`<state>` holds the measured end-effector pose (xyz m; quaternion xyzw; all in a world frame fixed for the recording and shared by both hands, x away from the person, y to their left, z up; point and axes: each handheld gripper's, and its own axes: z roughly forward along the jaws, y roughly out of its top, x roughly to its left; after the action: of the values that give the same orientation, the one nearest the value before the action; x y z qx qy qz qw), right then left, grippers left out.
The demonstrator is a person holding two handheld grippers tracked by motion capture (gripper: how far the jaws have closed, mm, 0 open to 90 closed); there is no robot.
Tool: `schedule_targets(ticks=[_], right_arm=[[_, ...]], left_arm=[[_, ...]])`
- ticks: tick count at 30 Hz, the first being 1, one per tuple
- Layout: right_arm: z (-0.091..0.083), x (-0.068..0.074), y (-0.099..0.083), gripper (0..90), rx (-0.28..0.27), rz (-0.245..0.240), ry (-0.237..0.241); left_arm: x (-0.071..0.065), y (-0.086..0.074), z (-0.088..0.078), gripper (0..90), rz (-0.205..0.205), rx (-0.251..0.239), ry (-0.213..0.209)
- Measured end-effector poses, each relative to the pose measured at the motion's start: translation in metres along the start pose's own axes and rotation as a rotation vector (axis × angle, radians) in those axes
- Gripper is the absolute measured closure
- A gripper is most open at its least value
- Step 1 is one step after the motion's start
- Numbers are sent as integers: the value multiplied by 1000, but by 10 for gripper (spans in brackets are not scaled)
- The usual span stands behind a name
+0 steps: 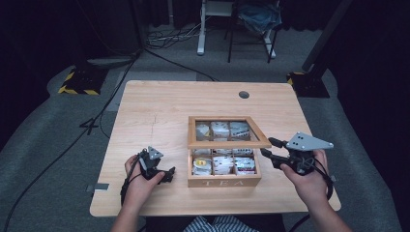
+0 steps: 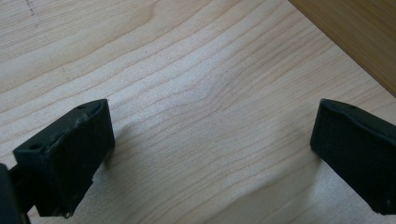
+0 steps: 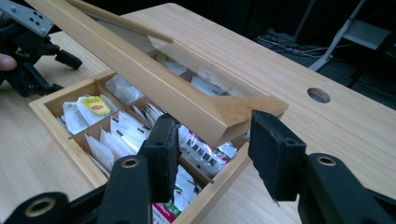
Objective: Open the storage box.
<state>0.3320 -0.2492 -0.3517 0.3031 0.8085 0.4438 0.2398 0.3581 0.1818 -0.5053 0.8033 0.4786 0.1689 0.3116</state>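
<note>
Wooden glass-paned lid (image 3: 196, 109) of tea box (image 1: 224, 181) clamped at its corner by right gripper (image 3: 212, 140).
Lid's long edge running away leftward from right gripper; left gripper (image 2: 205, 154) gaping, idle over counter (image 2: 187, 70).

Light wood table (image 1: 159, 104) w/ a round cable hole (image 1: 243, 94) near its far edge. Grey carpet floor (image 1: 43, 145) all round, black cables (image 1: 104, 104) trailing across it at left. Yellow-black striped base (image 1: 77, 82) far left. White desk leg (image 1: 202, 29) & a chair (image 1: 254, 24) at back, dim bkgd.

Pale wooden tea box (image 1: 224, 182), black tongs (image 3: 212, 140).
</note>
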Motion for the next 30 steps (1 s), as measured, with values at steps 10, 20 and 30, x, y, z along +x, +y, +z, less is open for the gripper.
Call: schedule_targets(ticks=[10,20,30], right_arm=[[3,-5,12,535,-40,-1,-27],[6,-13,29,540,-92,2,-67],[11,-20,43,534,-136,29,-100]], left_arm=[[0,0,0,3,1,0,0],[0,0,0,2,1,1,0],[0,0,0,3,2,0,3]])
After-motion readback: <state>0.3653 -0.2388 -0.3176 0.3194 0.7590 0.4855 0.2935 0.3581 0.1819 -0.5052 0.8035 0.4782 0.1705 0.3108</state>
